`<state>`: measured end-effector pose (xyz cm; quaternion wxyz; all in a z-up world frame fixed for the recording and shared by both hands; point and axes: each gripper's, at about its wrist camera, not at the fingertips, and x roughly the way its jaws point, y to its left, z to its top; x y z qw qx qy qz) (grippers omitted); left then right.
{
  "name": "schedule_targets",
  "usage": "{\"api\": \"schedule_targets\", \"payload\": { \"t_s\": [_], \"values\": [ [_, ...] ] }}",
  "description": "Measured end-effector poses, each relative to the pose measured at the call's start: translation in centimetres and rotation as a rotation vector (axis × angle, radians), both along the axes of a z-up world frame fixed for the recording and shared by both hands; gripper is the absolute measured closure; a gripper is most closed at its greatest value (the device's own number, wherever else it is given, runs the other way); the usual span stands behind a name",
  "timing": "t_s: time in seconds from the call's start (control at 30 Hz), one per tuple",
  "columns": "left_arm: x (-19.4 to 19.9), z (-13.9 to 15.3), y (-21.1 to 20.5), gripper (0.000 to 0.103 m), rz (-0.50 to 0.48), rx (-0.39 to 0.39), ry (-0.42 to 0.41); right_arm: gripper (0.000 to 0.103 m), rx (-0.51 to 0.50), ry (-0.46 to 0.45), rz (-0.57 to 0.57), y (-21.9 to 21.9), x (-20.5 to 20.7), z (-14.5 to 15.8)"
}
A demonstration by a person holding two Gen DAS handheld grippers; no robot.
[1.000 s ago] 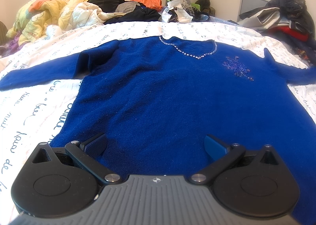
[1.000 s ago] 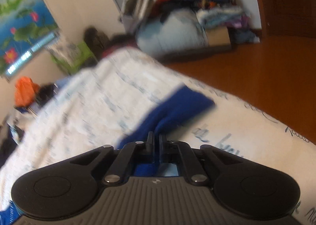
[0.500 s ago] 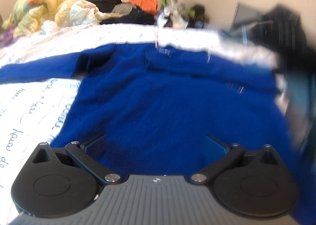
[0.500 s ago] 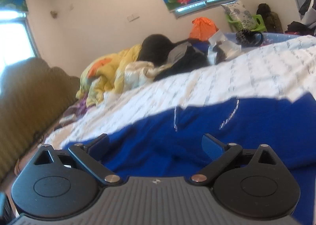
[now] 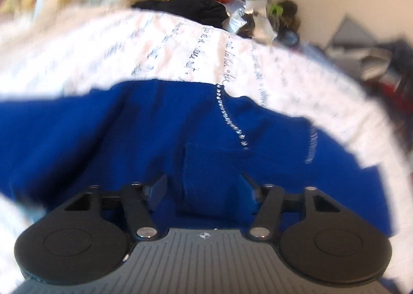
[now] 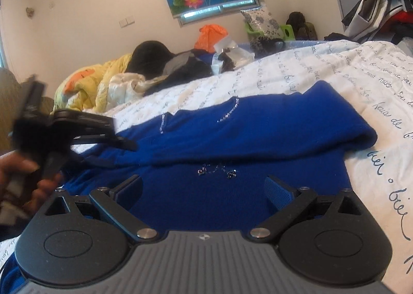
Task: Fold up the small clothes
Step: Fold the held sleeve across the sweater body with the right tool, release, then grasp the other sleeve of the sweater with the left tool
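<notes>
Left gripper (image 5: 204,188) blurred; sweater (image 6: 232,206) hem cropped.

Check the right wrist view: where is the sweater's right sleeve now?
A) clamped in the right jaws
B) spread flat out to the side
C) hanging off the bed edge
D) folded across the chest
D: in the right wrist view the sleeve lies folded over the blue sweater, above the beaded motif, while the right gripper stands open with nothing between its jaws.
</notes>
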<state>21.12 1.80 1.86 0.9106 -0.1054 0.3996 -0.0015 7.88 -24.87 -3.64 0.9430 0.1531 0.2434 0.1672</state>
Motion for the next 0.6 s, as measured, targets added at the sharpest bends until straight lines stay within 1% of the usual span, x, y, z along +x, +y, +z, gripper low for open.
{"api": "schedule_targets", "payload": {
  "t_s": [0.03,0.07,0.17,0.23,0.3,0.33,0.37,0.4,0.47,0.53,0.6],
  "values": [
    [0.2,0.2,-0.7,0.099,-0.014,0.054,-0.008,0.002,0.004,0.010,0.002,0.2,0.3,-0.1],
    [0.1,0.4,-1.3,0.099,-0.026,0.093,-0.027,0.002,0.011,0.018,-0.001,0.1,0.4,-0.2],
    [-1.5,3.0,-1.0,0.098,-0.025,0.116,-0.122,0.002,0.035,0.022,-0.004,-0.2,0.4,-0.4],
    [-2.5,5.1,0.2,0.098,0.000,0.137,-0.206,0.002,0.042,0.019,-0.002,-0.3,0.3,-0.4],
    [-2.8,6.2,2.0,0.098,0.043,0.170,-0.236,0.002,0.039,0.024,0.003,-0.2,0.4,-0.4],
    [-2.2,6.0,2.9,0.098,0.061,0.188,-0.218,0.002,0.036,0.027,0.006,-0.1,0.4,-0.5],
    [-1.8,5.4,3.7,0.098,0.072,0.201,-0.183,0.002,0.033,0.029,0.010,0.0,0.5,-0.5],
    [-1.2,4.4,4.4,0.098,0.086,0.215,-0.137,0.002,0.031,0.032,0.013,0.0,0.5,-0.5],
    [-0.9,2.6,5.2,0.098,0.093,0.242,-0.089,0.002,0.023,0.038,0.016,0.2,0.6,-0.4],
    [-1.4,1.3,5.0,0.098,0.078,0.273,-0.077,0.002,0.020,0.045,0.016,0.3,0.8,-0.3],
    [-2.1,1.3,4.7,0.098,0.079,0.304,-0.095,0.002,0.019,0.054,0.015,0.3,0.9,-0.4]
  ]
}}
